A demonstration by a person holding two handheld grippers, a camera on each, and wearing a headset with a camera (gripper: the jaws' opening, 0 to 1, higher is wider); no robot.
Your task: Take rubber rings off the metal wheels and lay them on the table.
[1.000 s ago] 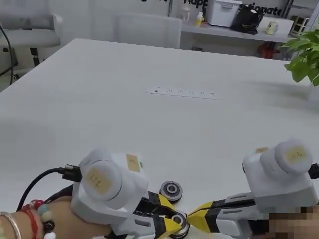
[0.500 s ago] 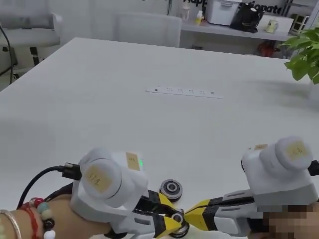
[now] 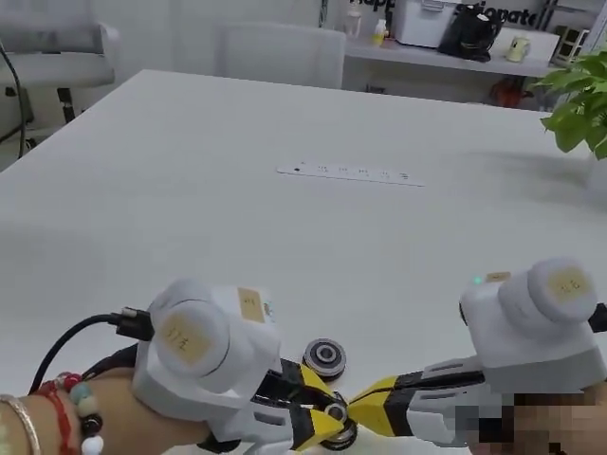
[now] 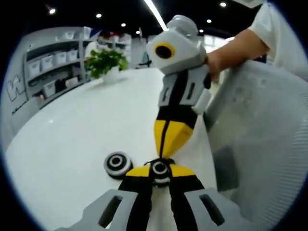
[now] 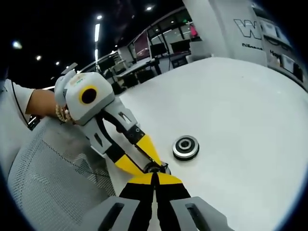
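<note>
My left gripper [image 3: 318, 420] is shut on a small metal wheel [image 4: 160, 171] with a black rubber ring, held just above the table's near edge. My right gripper [image 3: 358, 413] comes in from the right. Its yellow jaws are pressed together, and in the left gripper view its tip [image 4: 166, 147] pinches the thin black ring at the wheel's rim. In the right gripper view my own jaws [image 5: 154, 177] meet the held wheel [image 5: 155, 168] between the left gripper's yellow fingers [image 5: 144, 147]. A second wheel [image 3: 324, 357] with its ring on lies flat on the table just beyond.
The white table [image 3: 285, 246] stretches far ahead, with a flush power strip [image 3: 349, 174] at its middle. A green plant [image 3: 580, 104] stands at the far right. A mesh chair back [image 4: 260, 144] is close behind the grippers. A cable [image 3: 71, 341] trails from the left gripper.
The right gripper has slid a little to the left, and its tip now meets the wheel held in the left gripper. The loose wheel has stayed put.
</note>
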